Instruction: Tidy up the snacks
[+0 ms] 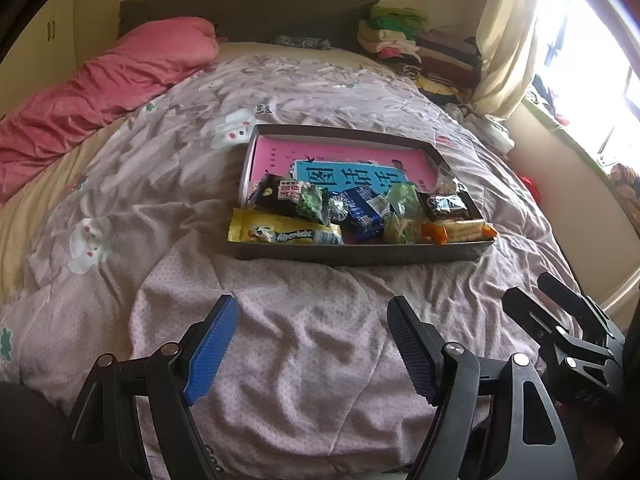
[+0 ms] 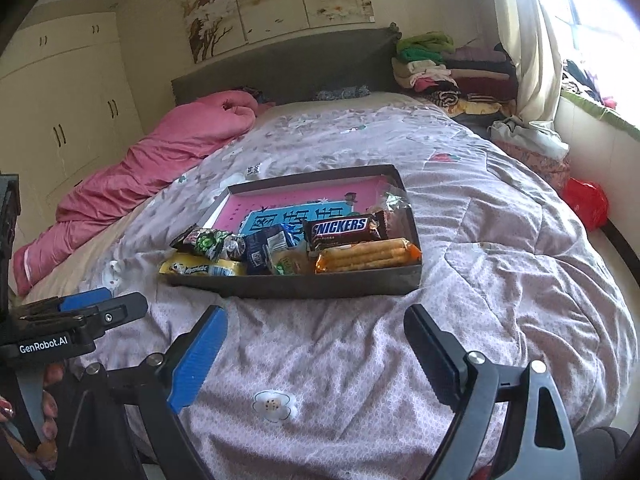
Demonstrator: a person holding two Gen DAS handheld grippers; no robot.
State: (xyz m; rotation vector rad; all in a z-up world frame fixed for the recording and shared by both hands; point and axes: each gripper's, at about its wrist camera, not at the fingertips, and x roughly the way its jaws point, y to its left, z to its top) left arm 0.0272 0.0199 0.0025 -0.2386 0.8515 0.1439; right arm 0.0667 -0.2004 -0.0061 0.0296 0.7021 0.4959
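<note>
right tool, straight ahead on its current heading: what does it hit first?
Most likely the bedspread. The right tool is open and empty, tilted down at bare quilt short of the snack box. On a flatter line it would meet the box's near wall first; the fisheye view leaves depth unclear.

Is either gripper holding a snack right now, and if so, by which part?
Nothing is held. The left gripper and right gripper are both open over the quilt, short of the snack box.
</note>
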